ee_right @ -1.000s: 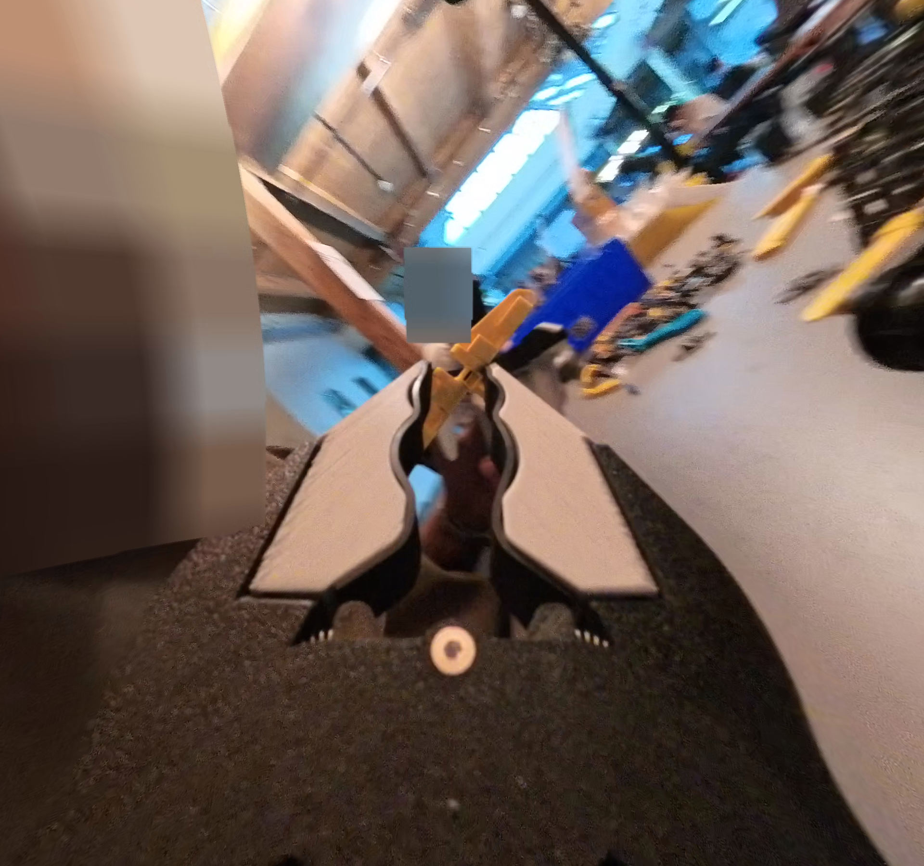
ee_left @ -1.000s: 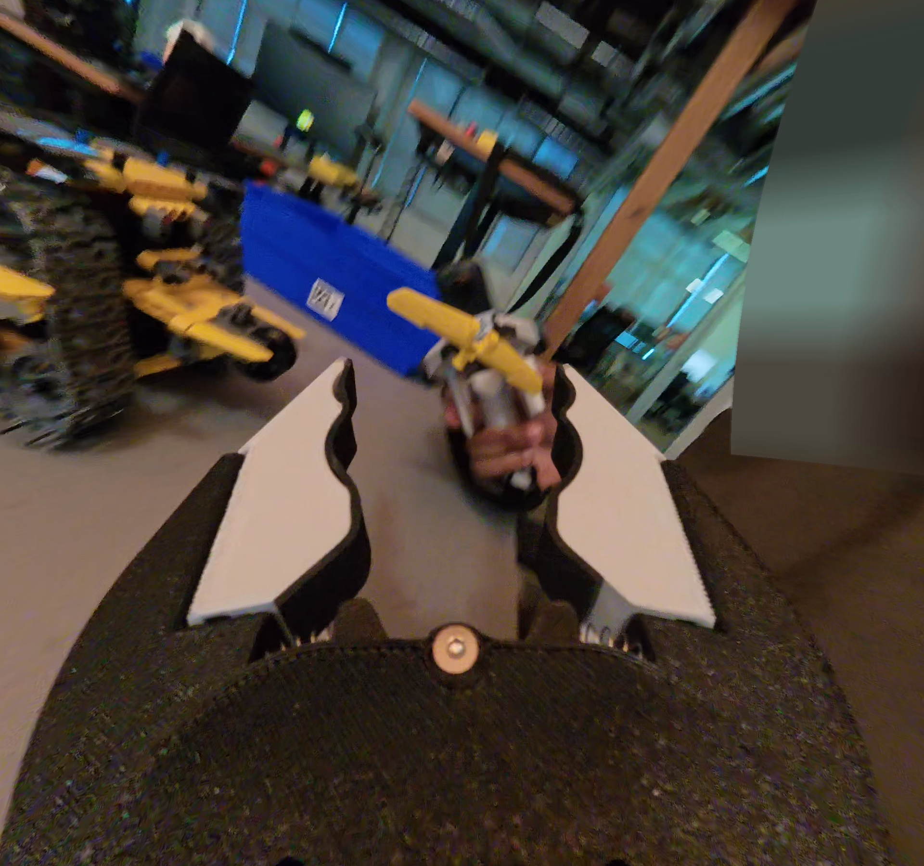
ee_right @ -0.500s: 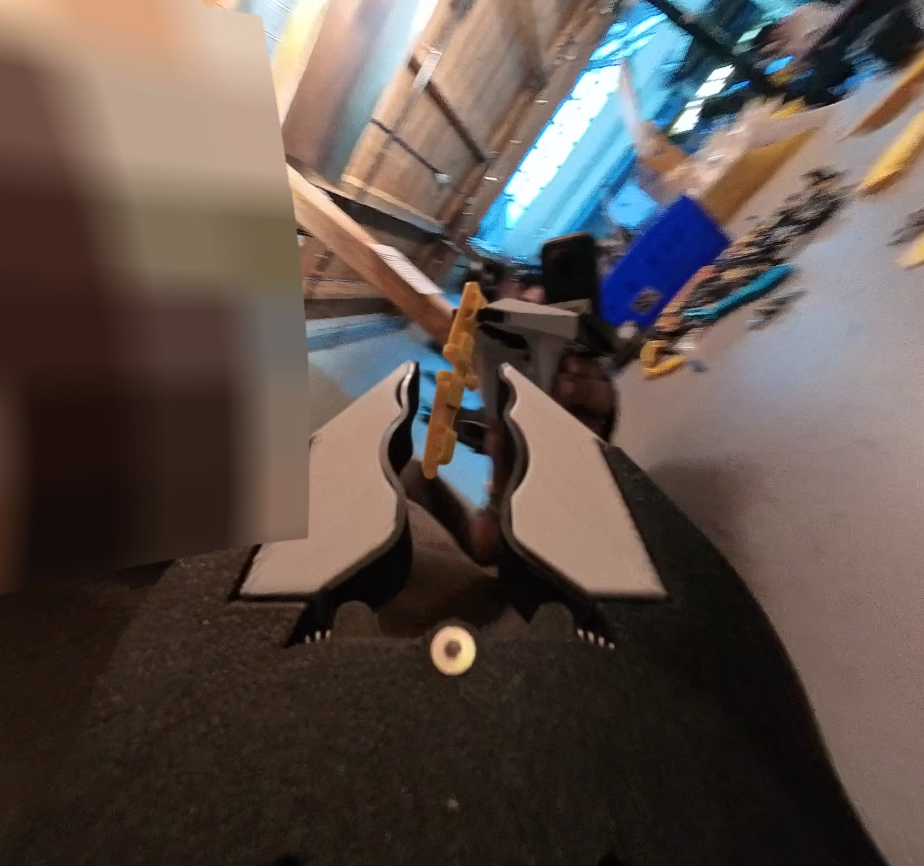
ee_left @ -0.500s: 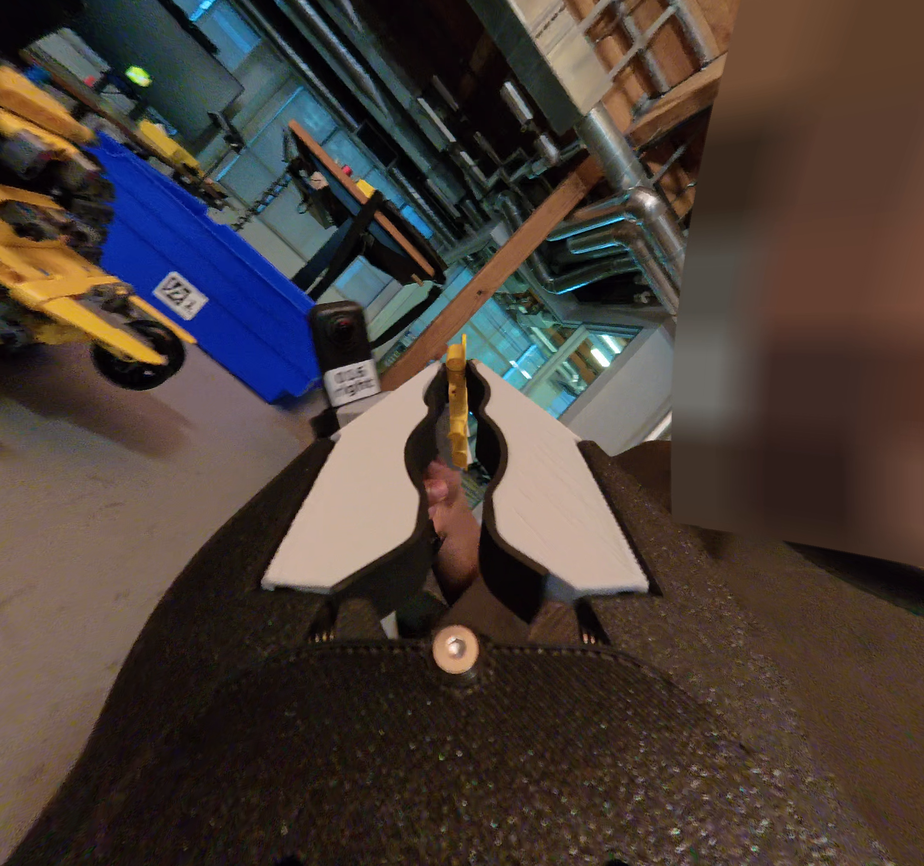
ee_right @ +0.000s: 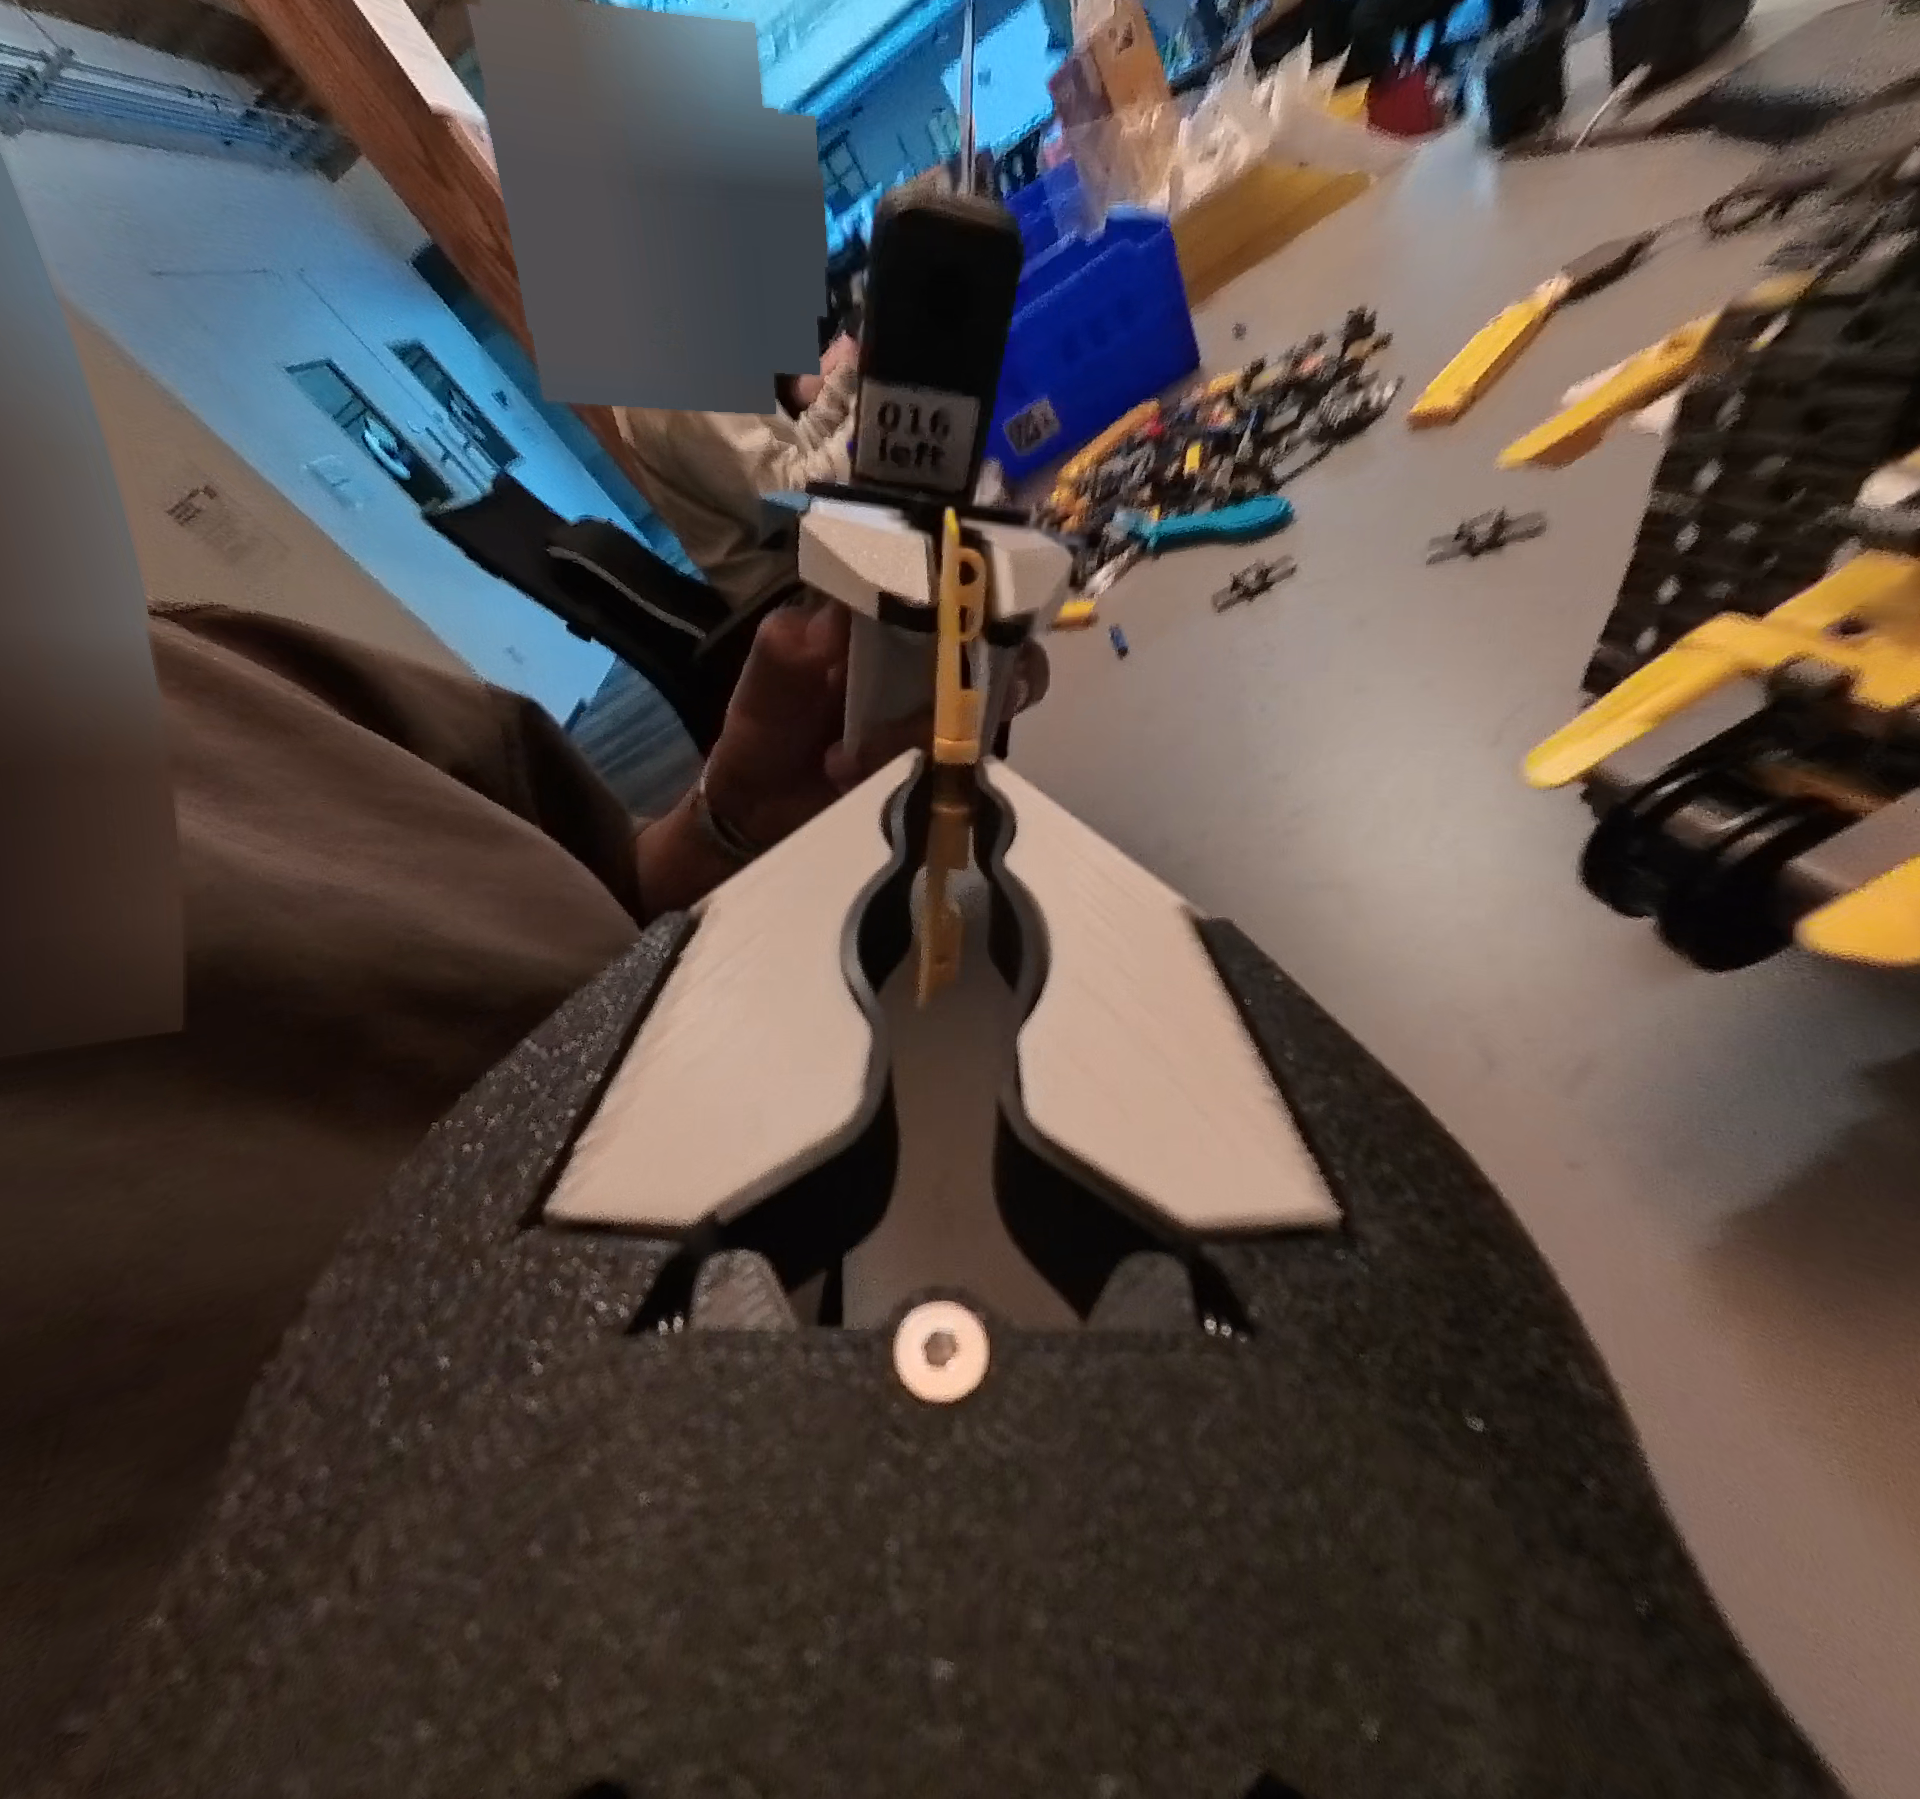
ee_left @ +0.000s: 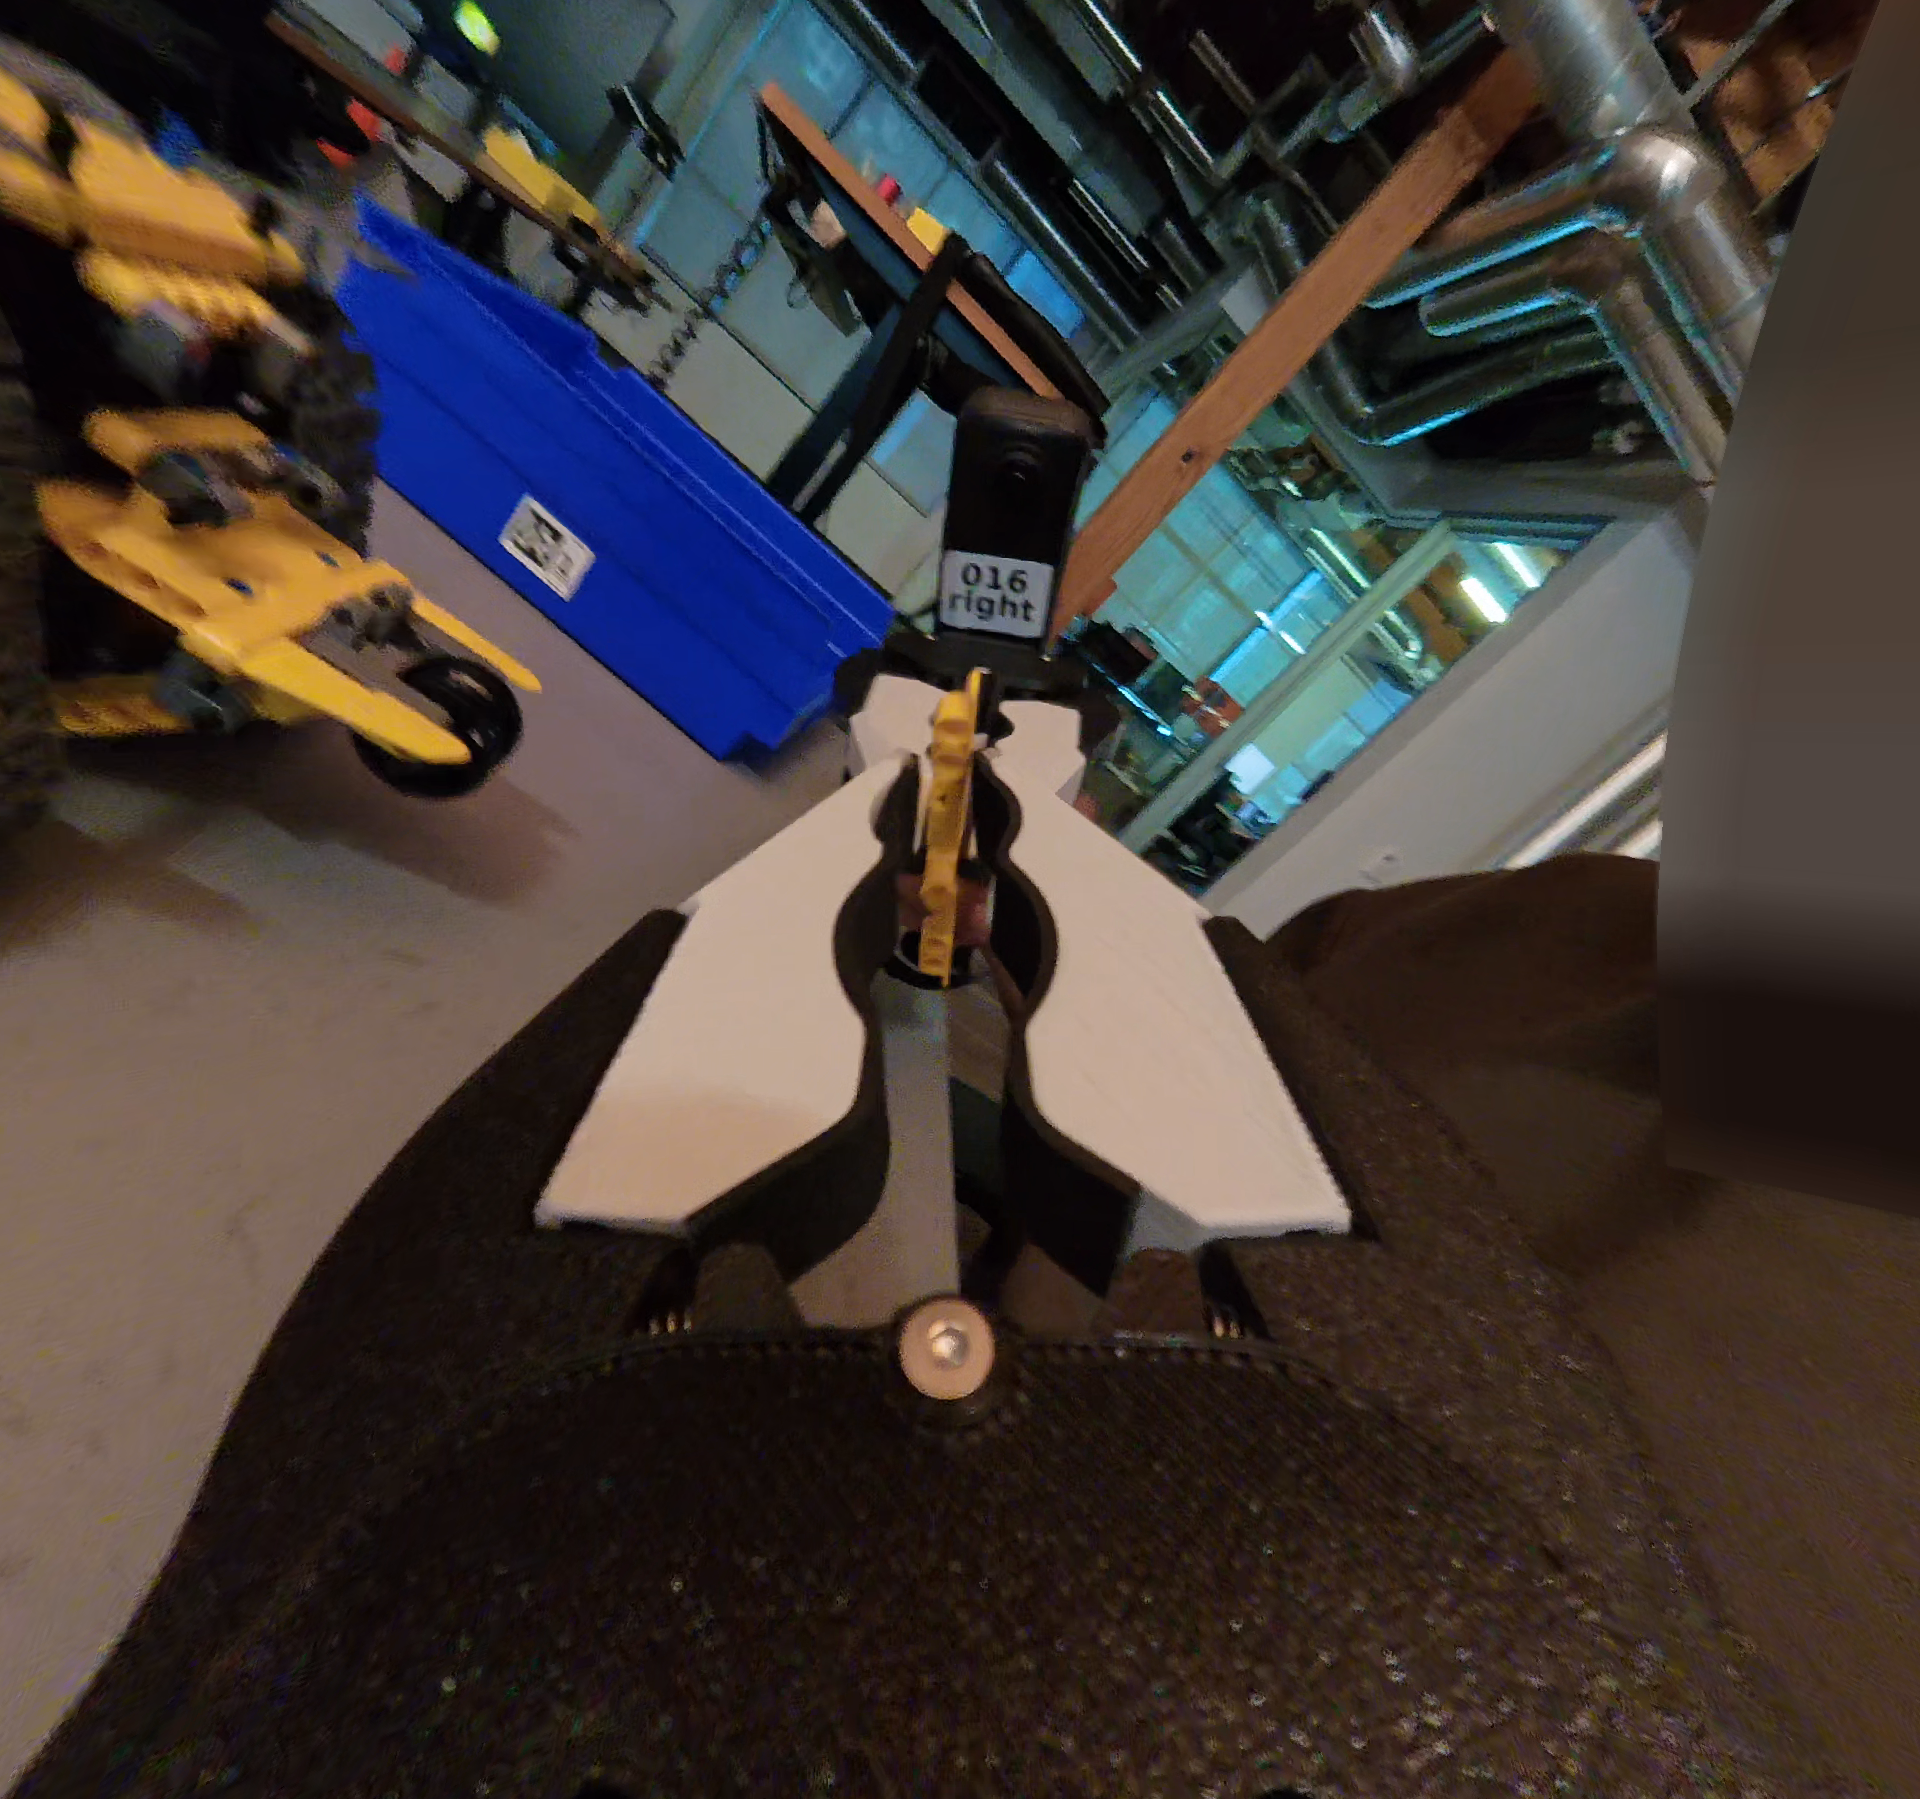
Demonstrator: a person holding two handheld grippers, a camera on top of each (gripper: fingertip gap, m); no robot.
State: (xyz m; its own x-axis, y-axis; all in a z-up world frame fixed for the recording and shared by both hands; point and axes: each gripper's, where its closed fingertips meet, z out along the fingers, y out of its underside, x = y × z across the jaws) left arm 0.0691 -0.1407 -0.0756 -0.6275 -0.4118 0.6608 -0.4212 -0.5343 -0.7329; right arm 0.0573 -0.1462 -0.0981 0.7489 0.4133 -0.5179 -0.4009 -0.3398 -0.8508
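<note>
A thin yellow toy-brick beam (ee_left: pixel 948 814) is held up in the air, above the grey table (ee_left: pixel 208 1022). My left gripper (ee_left: pixel 945 773) is shut on one end of it, with both pads pressed against its flat sides. My right gripper (ee_right: pixel 948 773) is shut on the other end of the beam (ee_right: pixel 948 845). The two grippers face each other tip to tip. The right gripper (ee_left: pixel 977 710) shows just beyond the beam in the left wrist view. The left gripper (ee_right: pixel 940 565) shows beyond it in the right wrist view, held by a person's hand (ee_right: pixel 790 710).
A blue bin (ee_left: pixel 623 523) and a yellow and black toy vehicle (ee_left: pixel 260 586) stand on the table to the left. In the right wrist view a pile of loose pieces (ee_right: pixel 1226 430), a teal tool (ee_right: pixel 1216 523) and the vehicle (ee_right: pixel 1766 689) lie to the right. The tips of both grippers are at nearly the same place.
My left jaws went from wide open to shut on the yellow beam. My right jaws were wider half a second ago and have come together on the beam again. Both grippers swung to face each other.
</note>
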